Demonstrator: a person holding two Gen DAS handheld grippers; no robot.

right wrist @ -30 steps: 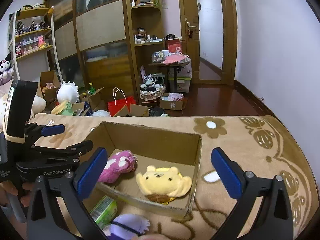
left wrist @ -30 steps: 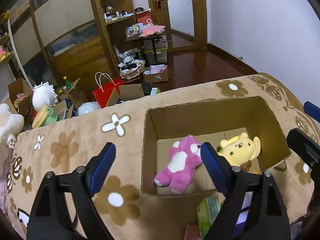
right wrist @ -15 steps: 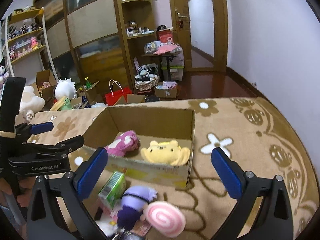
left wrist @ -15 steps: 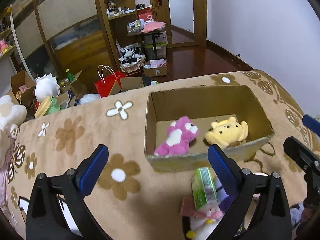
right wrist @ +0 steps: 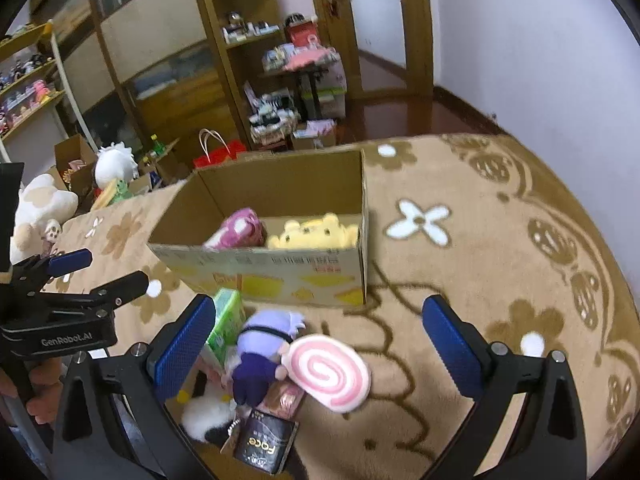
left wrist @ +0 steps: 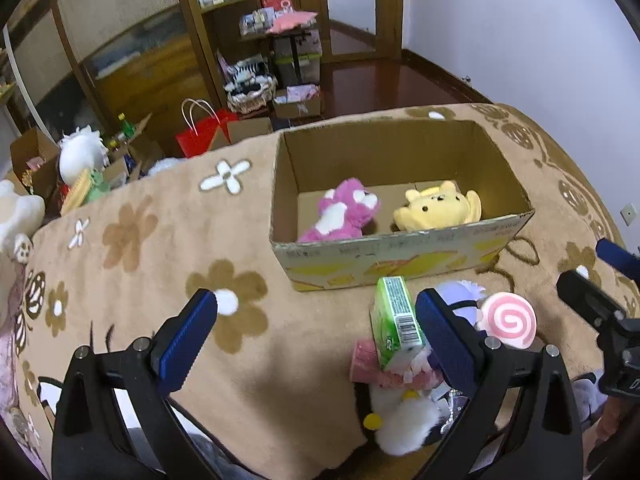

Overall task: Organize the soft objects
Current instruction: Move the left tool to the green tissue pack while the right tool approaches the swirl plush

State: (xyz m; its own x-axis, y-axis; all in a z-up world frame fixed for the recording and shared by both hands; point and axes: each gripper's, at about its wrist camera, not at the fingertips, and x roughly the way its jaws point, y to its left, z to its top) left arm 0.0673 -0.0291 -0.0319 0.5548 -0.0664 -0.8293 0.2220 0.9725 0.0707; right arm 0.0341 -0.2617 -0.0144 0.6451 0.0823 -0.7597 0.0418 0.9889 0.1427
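Note:
An open cardboard box (left wrist: 404,258) (right wrist: 280,276) sits on a flowered tan blanket and holds a pink plush (left wrist: 344,216) (right wrist: 238,232) and a yellow bear plush (left wrist: 436,210) (right wrist: 316,234). In front of it lies a heap: a green carton (left wrist: 396,322) (right wrist: 226,324), a purple-haired doll (right wrist: 262,356) (left wrist: 460,296), a pink swirl lollipop plush (left wrist: 508,320) (right wrist: 328,372) and a white fluffy toy (left wrist: 404,420) (right wrist: 206,416). My left gripper (left wrist: 318,328) hangs open over the blanket left of the heap. My right gripper (right wrist: 320,344) stands open above the heap, nothing touching its pads.
A black packet (right wrist: 264,446) and a pink wrapper (left wrist: 366,366) lie in the heap. Beyond the blanket's far edge are a red bag (left wrist: 200,134), boxes, a white plush (left wrist: 82,152) and wooden shelves (right wrist: 240,36). A cream plush (right wrist: 36,208) sits at the left.
Both grippers have drawn back from the box toward me, so the heap of toys in front of it has come into view. Both stay open.

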